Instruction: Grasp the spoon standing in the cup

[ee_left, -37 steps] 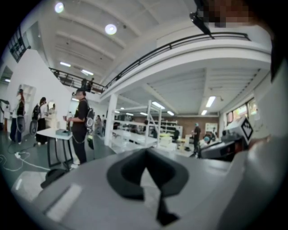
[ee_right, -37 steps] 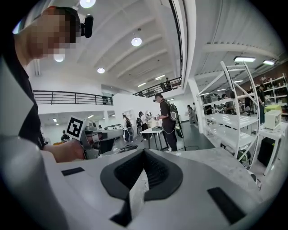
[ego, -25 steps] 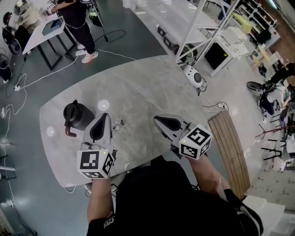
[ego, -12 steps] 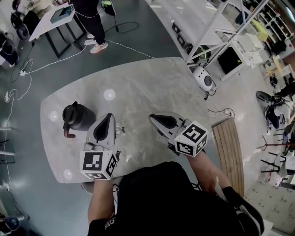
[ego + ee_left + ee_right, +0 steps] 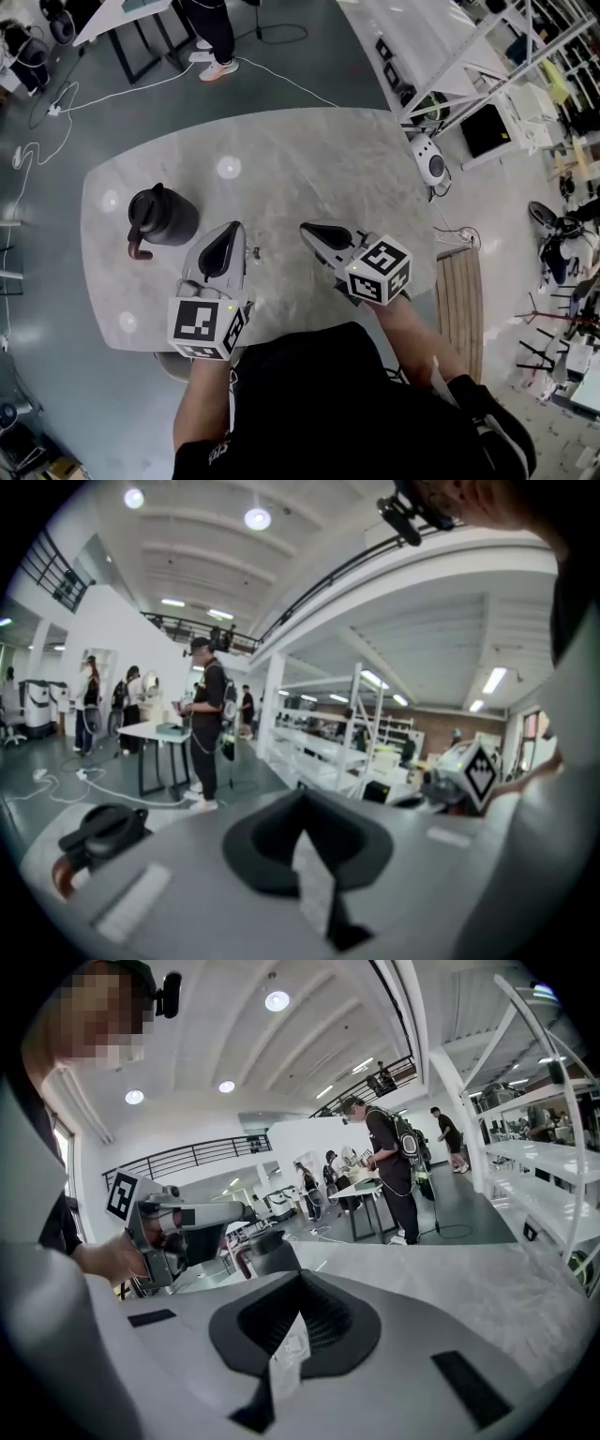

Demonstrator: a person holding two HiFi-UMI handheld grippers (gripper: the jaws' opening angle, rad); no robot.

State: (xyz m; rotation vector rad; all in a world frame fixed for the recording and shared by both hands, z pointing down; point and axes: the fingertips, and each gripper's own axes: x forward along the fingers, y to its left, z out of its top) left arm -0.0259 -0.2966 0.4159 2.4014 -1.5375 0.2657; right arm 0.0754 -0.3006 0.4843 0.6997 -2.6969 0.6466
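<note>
The head view looks steeply down from above the person and takes in the whole counter [image 5: 309, 159]. Each gripper view sits low, close behind its own jaws, looking almost level across the counter. All three share the dark jug [image 5: 161, 217] near the counter's left edge; the right gripper view also catches the left gripper [image 5: 246, 1213].

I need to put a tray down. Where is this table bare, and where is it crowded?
Bare: the grey marble table's far half, beyond the left claw and right claw, and its right end. Crowded: near left, where the black lidded jug, a small clear object and the left claw cluster.
</note>
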